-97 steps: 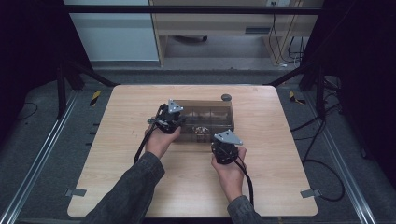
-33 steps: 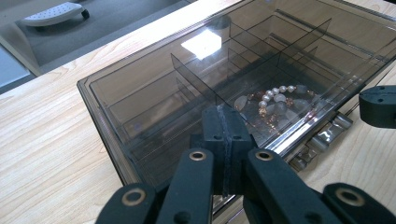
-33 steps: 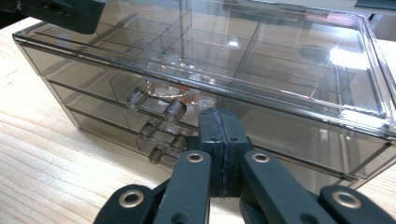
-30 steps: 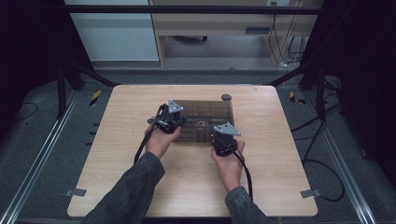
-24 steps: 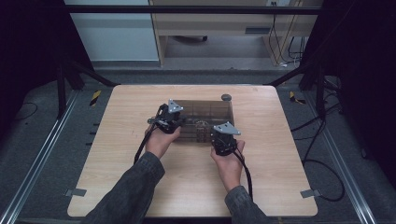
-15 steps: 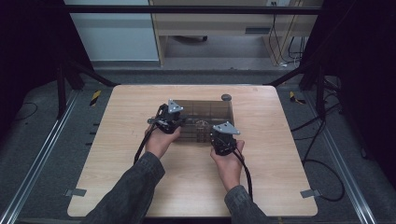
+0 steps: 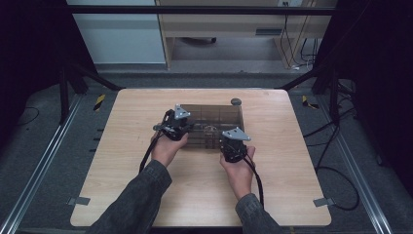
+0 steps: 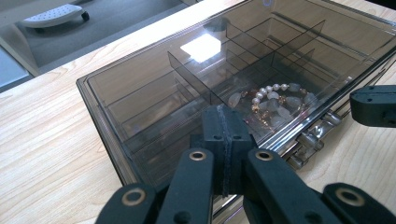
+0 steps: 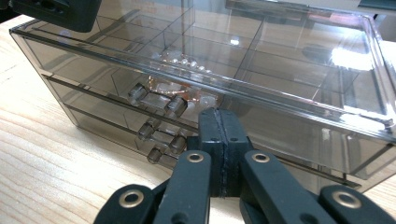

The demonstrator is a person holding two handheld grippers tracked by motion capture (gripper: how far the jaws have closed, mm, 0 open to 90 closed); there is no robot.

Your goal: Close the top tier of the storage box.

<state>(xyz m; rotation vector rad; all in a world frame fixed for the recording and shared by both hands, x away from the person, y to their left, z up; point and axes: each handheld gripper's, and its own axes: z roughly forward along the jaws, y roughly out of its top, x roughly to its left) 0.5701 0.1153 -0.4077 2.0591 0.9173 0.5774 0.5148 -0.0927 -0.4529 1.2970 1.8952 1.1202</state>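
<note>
A smoked plastic drawer box (image 7: 214, 124) sits mid-table, a bead bracelet (image 8: 273, 100) in its top drawer. The left gripper (image 8: 224, 135) rests closed on its top; the right gripper (image 9: 218, 140), closed and empty, presses the drawer front, probably pushing it shut. Next: draw back.

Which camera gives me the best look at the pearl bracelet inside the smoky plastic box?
The left gripper view: the bracelet lies plain under the clear top. The right gripper view shows it dimmer, behind the drawer front. The high view gives a faint glint.

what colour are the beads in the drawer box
Pearly white beads with some pinkish stones, clearest in the left gripper view.
</note>
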